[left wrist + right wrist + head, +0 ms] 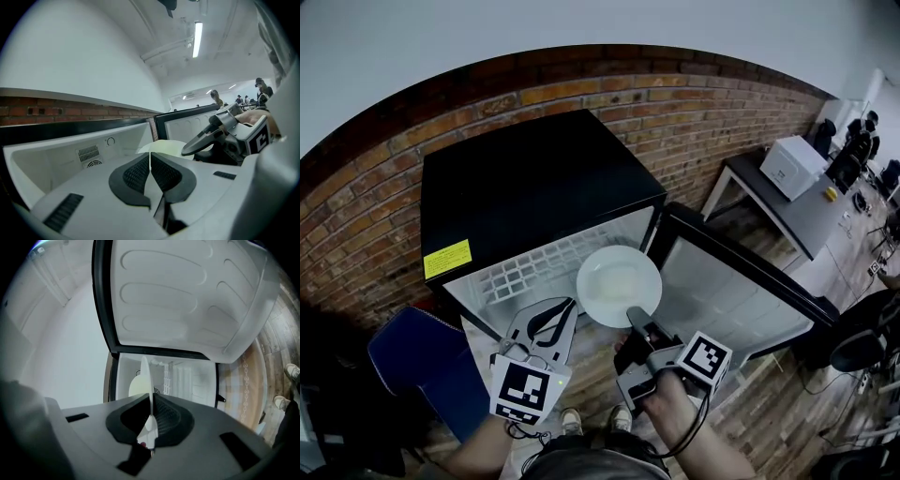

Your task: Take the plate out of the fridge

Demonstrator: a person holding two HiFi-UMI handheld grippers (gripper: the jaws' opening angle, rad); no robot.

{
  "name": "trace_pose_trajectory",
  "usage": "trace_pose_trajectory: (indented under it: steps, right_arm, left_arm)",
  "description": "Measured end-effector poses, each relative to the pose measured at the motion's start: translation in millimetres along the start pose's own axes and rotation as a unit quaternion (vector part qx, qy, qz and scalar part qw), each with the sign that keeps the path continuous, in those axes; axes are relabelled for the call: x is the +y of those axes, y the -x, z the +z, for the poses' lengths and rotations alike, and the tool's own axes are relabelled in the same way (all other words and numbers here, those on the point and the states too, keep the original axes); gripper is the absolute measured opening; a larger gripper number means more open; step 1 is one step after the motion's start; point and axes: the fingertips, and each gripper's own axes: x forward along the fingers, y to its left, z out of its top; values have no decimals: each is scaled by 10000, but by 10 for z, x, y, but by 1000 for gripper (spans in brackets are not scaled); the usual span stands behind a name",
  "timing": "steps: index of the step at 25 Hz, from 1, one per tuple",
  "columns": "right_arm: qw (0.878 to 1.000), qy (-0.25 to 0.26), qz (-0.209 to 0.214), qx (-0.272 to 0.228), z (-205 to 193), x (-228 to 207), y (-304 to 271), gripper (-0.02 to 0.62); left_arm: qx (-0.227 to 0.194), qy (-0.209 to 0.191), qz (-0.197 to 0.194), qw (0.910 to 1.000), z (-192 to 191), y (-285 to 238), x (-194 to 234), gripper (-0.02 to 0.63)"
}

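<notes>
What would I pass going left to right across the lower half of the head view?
Blue chair → left claw → white plate → open fridge door.

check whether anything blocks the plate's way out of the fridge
Nothing visible does. The round white plate, clamped by its rim in the right claw, sits at the mouth of the black mini fridge. The white-lined door is swung wide to the right, and the shut left claw is off to its left.
</notes>
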Motion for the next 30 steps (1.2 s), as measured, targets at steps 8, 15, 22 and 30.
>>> trace_pose_trajectory:
  steps: [8,15,22,30]
  right_arm:
    - [9993,-134,-174,-314,118,-193,345,34]
    - [9975,-237,-296,-589,272,-407,603,34]
    - [9945,-330,-493,-867,468,-641,897,34]
    - [9919,-466,-680,-970,536,-887,1079,34]
  left_arm:
    - [-22,-45,-470,9989,30,-180,-345,21]
    - [48,-115,-829,9965,-9,-328,-620,23]
    - [160,-133,-1205,9925,-92,-455,-926,23]
    - [295,-160,-1449,9889,-215,-588,-1149,23]
